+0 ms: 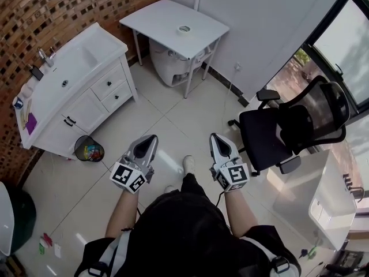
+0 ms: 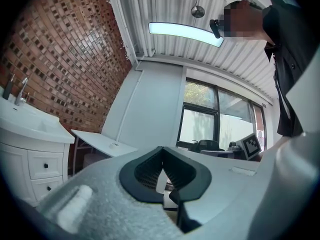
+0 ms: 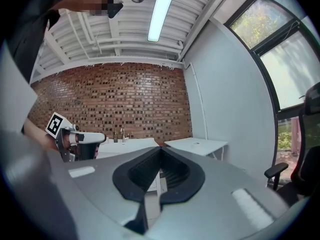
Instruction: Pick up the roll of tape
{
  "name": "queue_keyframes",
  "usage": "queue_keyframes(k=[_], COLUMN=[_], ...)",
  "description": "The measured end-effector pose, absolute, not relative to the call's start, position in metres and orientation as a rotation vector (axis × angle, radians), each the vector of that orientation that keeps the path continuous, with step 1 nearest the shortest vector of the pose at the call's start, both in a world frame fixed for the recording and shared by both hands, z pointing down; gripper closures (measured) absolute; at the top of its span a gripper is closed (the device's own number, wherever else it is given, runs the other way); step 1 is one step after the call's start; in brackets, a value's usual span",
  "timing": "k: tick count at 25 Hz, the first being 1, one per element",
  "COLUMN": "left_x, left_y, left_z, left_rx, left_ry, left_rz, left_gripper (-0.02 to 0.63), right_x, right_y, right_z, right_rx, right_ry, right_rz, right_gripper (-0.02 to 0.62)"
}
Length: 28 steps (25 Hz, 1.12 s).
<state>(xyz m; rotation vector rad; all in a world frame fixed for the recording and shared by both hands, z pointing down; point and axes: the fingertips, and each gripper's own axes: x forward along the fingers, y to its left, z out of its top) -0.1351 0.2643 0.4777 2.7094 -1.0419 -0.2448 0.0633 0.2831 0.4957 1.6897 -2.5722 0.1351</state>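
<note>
- While you stand on the tiled floor point(image 1: 167, 117) well short of it, the roll of tape point(image 1: 184, 29) lies flat on top of the white table point(image 1: 153, 19) across the room, with neither tool touching it.
- The table stands against the pale wall point(image 1: 259, 22), close to the corner where that wall meets the brick wall point(image 1: 34, 16). A white rounded object point(image 1: 164, 62) sits beneath the table.
- Left of the table in the head view, a white vanity cabinet point(image 1: 86, 105) with a basin and tap runs along the brick wall. A small waste bin point(image 1: 89, 149) with colourful contents sits on the floor just beside the cabinet's near end.
- On the right, a black office chair point(image 1: 277, 134) stands near the window point(image 1: 346, 45).
- Your left gripper point(image 1: 152, 138) is held out in front of you, pointing roughly level toward the table side of the room. Its own view shows the jaws clenched tip to tip with nothing between them.
- Your right gripper point(image 1: 213, 136) is held alongside the left one, apart from it, with its jaws likewise pressed together and empty.
- Both tools are well apart from the tape, with open floor between them and the table.
</note>
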Motion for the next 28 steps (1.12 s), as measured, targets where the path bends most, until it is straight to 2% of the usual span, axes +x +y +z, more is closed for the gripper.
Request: queue_keyframes(k=[17,28], left_x=[-0.080,-0.044], left_y=[0.125,0.059], left_z=[0.458,0.456], left_rx=[2.775,2.760], left_ry=[-1.138,-1.229], left_rz=[-0.180,-0.175], left_gripper=[0.604,0.604], right_x=[0.129,0.154], right_y=[0.117,0.043], right_z=[0.499,0.495], right_rx=[1.693,1.532], right_ry=[-2.667,-2.732], right_rz=[0.165,0.146], right_gripper=[0.591,0.591])
